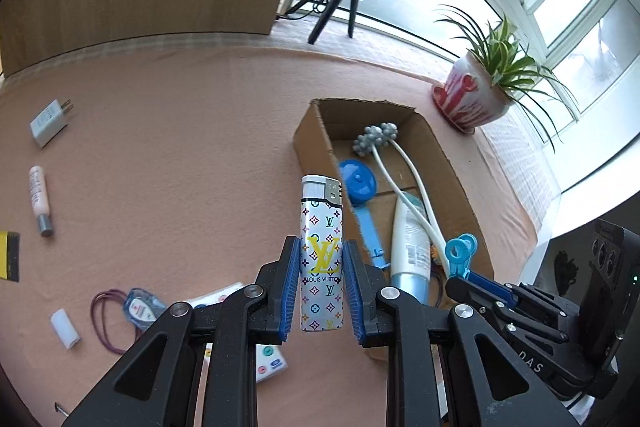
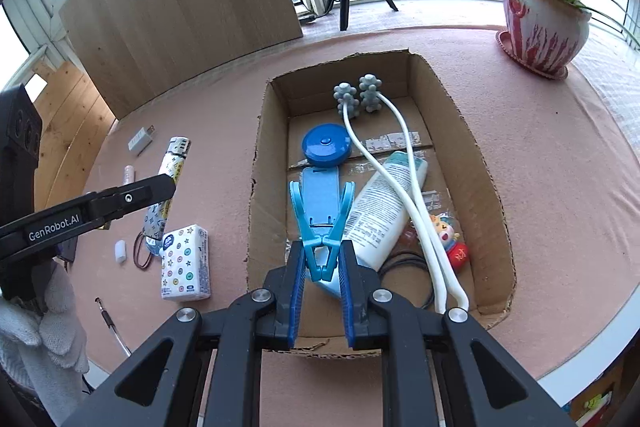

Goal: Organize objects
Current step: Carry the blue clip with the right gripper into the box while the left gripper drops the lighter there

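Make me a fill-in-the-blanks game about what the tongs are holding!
1. The left tongs grip a patterned ____.
2. The right tongs pinch a light blue ____.
3. The white lotion tube lies inside the cardboard ____.
4. The tissue pack lies ____ the box.

Missing words: lighter; clip; box; outside

A patterned silver lighter is held left of an open brown cardboard box. A white lotion tube and a round blue tape measure are contained within it. A potted green plant is placed behind it.
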A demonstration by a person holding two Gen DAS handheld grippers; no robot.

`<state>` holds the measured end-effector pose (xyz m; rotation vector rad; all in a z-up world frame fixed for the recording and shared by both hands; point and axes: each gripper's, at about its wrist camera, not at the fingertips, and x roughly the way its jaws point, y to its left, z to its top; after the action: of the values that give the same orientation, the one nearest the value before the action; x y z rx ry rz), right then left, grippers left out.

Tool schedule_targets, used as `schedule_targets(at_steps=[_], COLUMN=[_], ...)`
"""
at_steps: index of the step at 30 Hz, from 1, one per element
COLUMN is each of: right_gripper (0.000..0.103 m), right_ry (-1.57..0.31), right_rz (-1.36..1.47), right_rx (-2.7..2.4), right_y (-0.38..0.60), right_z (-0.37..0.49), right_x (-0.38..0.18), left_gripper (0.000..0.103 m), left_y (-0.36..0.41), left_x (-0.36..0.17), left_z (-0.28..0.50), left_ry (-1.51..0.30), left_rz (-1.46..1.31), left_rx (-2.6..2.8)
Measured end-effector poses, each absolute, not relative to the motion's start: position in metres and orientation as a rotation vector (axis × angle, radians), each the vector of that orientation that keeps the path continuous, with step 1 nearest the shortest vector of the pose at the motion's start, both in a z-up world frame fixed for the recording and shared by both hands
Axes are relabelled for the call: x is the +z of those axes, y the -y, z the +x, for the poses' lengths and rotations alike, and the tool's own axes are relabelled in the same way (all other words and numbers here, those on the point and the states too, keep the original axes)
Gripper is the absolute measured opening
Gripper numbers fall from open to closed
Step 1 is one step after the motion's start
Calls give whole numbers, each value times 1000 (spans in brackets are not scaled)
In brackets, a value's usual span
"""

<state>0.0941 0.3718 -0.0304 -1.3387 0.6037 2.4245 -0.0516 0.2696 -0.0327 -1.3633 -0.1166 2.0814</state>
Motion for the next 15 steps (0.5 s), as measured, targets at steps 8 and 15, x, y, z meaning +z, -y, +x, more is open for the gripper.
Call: schedule_targets(at_steps=[8, 15], right_gripper=[15, 15], right_ry=[-562, -550], right_rz=[-1316, -1310], right_rx=[2412, 2396], right_y=[-381, -390], right_z=[102, 109], right_x=[-31, -36], left_gripper=[23, 23], left_y=[-321, -345], left_x=[-36, -40], left_z=[-44, -43], left_ry=[31, -26], left_rz=[-1346, -1336], left_rx=[2042, 2043])
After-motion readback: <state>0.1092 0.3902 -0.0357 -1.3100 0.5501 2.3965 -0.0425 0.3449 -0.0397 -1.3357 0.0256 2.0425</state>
